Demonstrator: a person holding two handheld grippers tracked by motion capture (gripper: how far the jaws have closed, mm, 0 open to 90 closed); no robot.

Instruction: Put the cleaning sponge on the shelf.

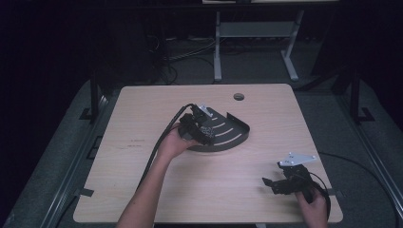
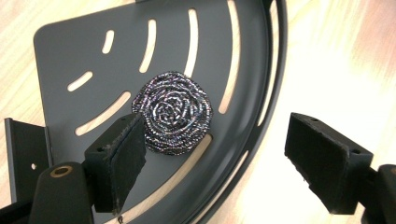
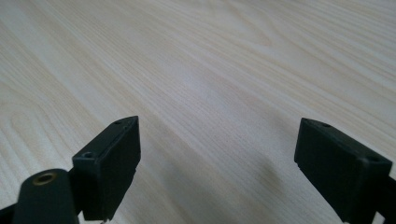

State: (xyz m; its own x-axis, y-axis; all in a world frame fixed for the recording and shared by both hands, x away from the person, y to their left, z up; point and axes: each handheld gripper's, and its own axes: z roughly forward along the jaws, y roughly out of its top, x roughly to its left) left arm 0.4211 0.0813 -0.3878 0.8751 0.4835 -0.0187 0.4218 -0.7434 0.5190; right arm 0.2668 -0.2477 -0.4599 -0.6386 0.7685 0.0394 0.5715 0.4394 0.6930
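Observation:
A dark quarter-round slotted tray (image 1: 235, 135) lies near the middle of the wooden table. A round steel-wool scourer (image 2: 172, 112) rests on the tray (image 2: 70, 56), also seen as a speckled patch, the scourer (image 1: 207, 129), beside the left hand. My left gripper (image 1: 199, 130) hovers over the tray's left part. In the left gripper view, the left gripper (image 2: 219, 140) stands open, its left pad (image 2: 126, 149) just in front of the scourer without pressing on it. My right gripper (image 1: 270, 185) is near the table's front right corner. The right gripper (image 3: 217, 158) is open over bare wood.
A round cable hole (image 1: 238, 96) sits near the table's far edge. Beyond the table stands a white metal frame (image 1: 256, 33) on the dark floor. Black cables (image 1: 157, 147) trail from both grippers toward the front edge.

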